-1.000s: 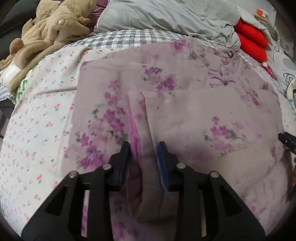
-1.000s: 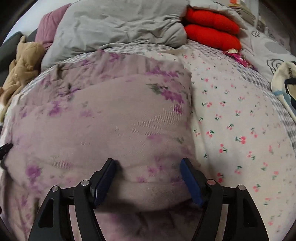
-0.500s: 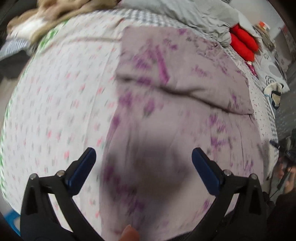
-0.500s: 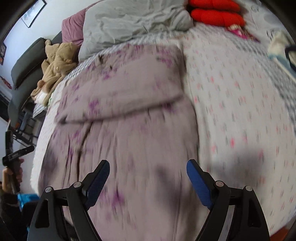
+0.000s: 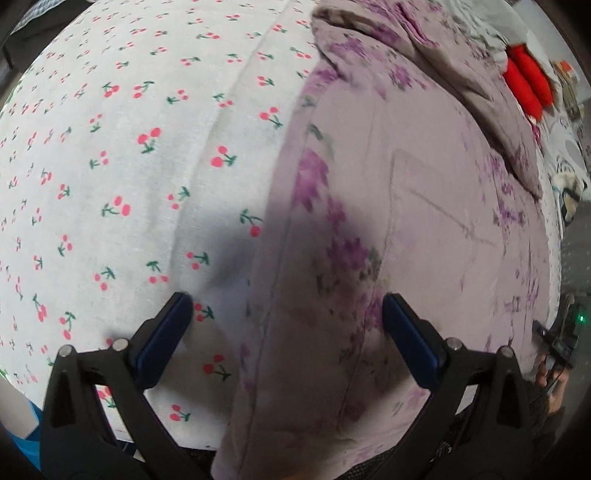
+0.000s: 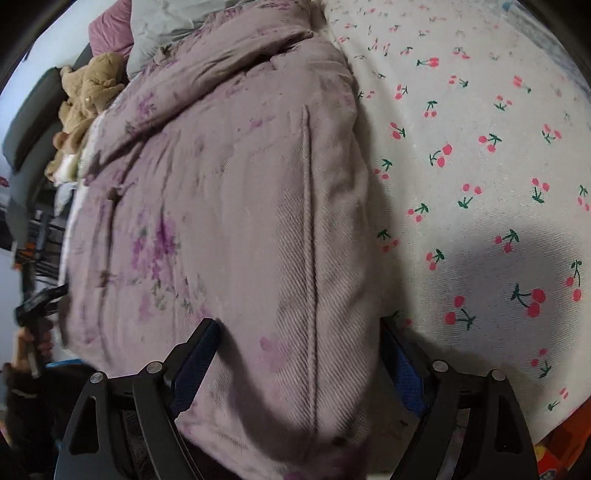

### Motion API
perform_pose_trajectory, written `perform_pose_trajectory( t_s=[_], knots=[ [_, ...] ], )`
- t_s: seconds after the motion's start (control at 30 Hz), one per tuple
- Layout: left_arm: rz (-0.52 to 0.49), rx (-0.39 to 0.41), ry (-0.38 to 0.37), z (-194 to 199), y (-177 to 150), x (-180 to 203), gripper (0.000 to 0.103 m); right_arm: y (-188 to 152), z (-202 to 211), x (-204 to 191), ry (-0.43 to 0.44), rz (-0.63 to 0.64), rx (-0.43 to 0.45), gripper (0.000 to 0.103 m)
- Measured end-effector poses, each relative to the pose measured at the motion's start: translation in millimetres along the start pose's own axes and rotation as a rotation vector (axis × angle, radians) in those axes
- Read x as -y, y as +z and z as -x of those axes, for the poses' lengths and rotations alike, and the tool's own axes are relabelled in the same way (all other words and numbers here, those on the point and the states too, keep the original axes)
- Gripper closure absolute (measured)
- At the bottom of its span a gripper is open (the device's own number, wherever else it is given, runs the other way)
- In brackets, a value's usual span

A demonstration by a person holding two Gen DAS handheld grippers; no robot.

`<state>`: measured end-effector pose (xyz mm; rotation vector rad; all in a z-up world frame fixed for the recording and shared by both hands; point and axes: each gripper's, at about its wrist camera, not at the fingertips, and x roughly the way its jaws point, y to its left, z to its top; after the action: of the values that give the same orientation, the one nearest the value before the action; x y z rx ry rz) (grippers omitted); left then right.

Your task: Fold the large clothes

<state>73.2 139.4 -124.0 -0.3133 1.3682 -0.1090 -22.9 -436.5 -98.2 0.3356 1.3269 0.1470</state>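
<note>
the left gripper [image 5: 286, 325], black with blue pads, has its jaws spread wide and holds nothing; between its 2 fingers runs the near left edge of the pale lilac garment with purple flower print [image 5: 406, 221], with the left pad over the white bedsheet printed with red cherries [image 5: 129, 166] and the right pad over the cloth. the right gripper [image 6: 299, 354] is likewise spread wide, its 2 blue pads set either side of the garment's near right corner, the cloth bulging up between them without being pinched. the garment lies flat on the bedsheet, running away from the near edge of the bed, with a stitched seam [image 6: 308, 221] down its right side and a folded-over layer at its far end. beyond it sit a tan plush toy [image 6: 85, 96], a grey rumpled duvet [image 6: 162, 22] and a pair of red cushions [image 5: 528, 77]. at the side of each view the other gripper shows, small and dark.
</note>
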Motion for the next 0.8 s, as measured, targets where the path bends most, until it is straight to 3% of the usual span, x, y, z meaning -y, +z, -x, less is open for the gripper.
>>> perform_pose_trajectory(
  t_s=[0.03, 0.07, 0.1, 0.13, 0.17, 0.2, 0.27, 0.37, 0.4, 0.5, 0.53, 0.57, 0.6, 0.63, 0.67, 0.7, 0.73, 0.8],
  knots=[
    [-0.006, -0.007, -0.016, -1, -1, 2, 0.0, -1, 0, -3, -0.008, 0.007, 0.007, 0.018],
    [-0.008, -0.01, -0.028, -2, -2, 2, 0.0, -1, 1, -9, -0.001, 0.021, 0.013, 0.029],
    [-0.011, -0.011, -0.036, -2, -3, 1, 0.002, 0, 5, -16, 0.017, 0.037, 0.016, 0.046],
    [-0.008, -0.013, -0.045, 1, -1, -1, 0.006, 0, 8, -22, 0.029, 0.045, 0.014, 0.055],
    [-0.006, -0.013, -0.051, 3, -1, -4, 0.009, 0, 11, -26, 0.037, 0.049, 0.014, 0.072],
    [-0.005, 0.003, -0.065, 9, 1, -8, 0.01, 0, 14, -29, 0.035, 0.057, 0.02, 0.076],
    [-0.018, 0.054, -0.044, 21, 4, -14, 0.01, 0, 20, -31, 0.043, 0.064, 0.03, 0.078],
    [-0.026, 0.068, 0.058, 21, 6, -22, 0.01, 0, 15, -25, 0.041, 0.045, 0.016, 0.077],
    [-0.025, 0.054, 0.047, 18, 5, -22, 0.01, 0, 9, -19, 0.05, 0.016, 0.001, 0.071],
    [-0.064, -0.006, -0.008, 7, -2, -11, 0.011, -2, -4, -9, 0.1, -0.048, -0.019, 0.068],
    [-0.07, -0.031, -0.067, 5, -4, -5, 0.017, -2, -5, -9, 0.108, -0.047, -0.021, 0.068],
    [-0.056, -0.073, -0.162, 0, -7, 3, 0.023, -1, -4, -11, 0.111, -0.046, -0.018, 0.075],
    [-0.028, -0.132, -0.278, -7, -10, 8, 0.04, 0, 0, -13, 0.133, -0.045, -0.011, 0.082],
    [-0.008, -0.173, -0.334, -14, -14, 14, 0.043, 1, 6, -15, 0.159, -0.05, 0.006, 0.083],
    [-0.033, -0.166, -0.295, -15, -17, 22, 0.049, 2, 11, -15, 0.183, -0.056, 0.023, 0.086],
    [-0.074, -0.152, -0.238, -14, -18, 30, 0.071, 5, 25, -18, 0.237, -0.07, 0.067, 0.087],
    [-0.069, -0.135, -0.247, -9, -18, 35, 0.08, 6, 38, -21, 0.272, -0.073, 0.108, 0.087],
    [-0.006, -0.088, -0.334, 8, -14, 36, 0.083, 10, 62, -29, 0.328, -0.068, 0.18, 0.088]
  ],
)
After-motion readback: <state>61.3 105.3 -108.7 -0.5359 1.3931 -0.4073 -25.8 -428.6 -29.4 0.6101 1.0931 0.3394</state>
